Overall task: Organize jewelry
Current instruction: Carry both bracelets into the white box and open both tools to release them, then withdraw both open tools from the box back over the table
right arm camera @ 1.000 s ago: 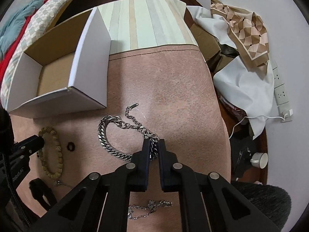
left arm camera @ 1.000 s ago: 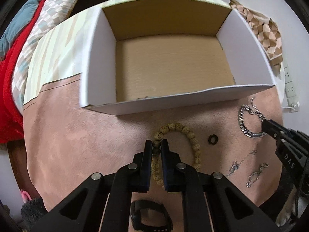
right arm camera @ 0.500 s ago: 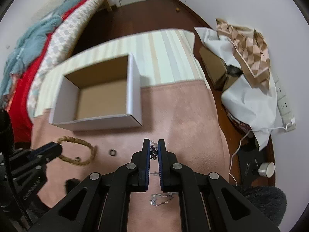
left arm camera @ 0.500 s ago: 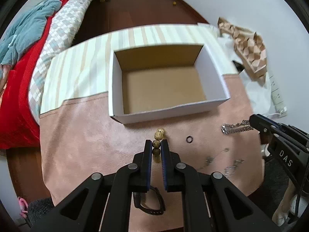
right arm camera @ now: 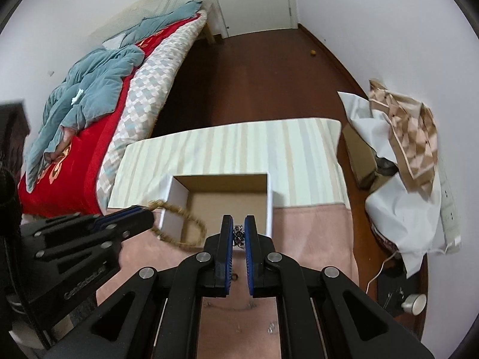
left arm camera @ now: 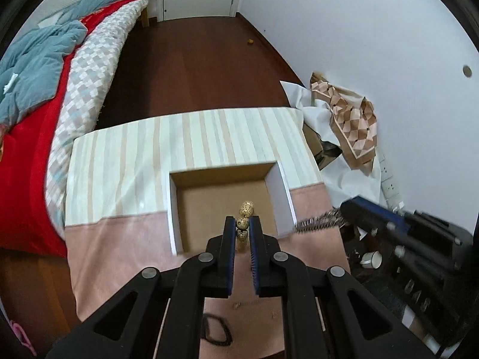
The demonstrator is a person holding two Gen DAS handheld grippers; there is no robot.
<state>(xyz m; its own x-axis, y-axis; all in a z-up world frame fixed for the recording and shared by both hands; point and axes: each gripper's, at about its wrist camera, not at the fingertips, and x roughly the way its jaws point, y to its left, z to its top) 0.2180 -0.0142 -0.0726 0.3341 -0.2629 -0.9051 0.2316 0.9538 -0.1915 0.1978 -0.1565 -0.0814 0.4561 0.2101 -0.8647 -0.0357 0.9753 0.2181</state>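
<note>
Left tongs (left arm camera: pixel 242 231): clamped on bead bracelet (left arm camera: pixel 245 212).
Right tongs (right arm camera: pixel 238 233): clamped on steel chain (right arm camera: pixel 238 237).
Risk: dangling loops may snag box (right arm camera: pixel 271 209) rim, spilling outside.

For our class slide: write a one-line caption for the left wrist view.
Left gripper holds a beaded bracelet above the open cardboard box.

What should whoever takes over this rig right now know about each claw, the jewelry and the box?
Left claw: shut on the bead bracelet, held over the near edge of the open box.
Right claw: shut on the silver chain, held near the box's right wall.
Done: both pieces are lifted off the pink cloth; no jewelry shows inside the box yet.
Left: release both into the box, then collect the black band and the small pieces on the cloth.
</note>
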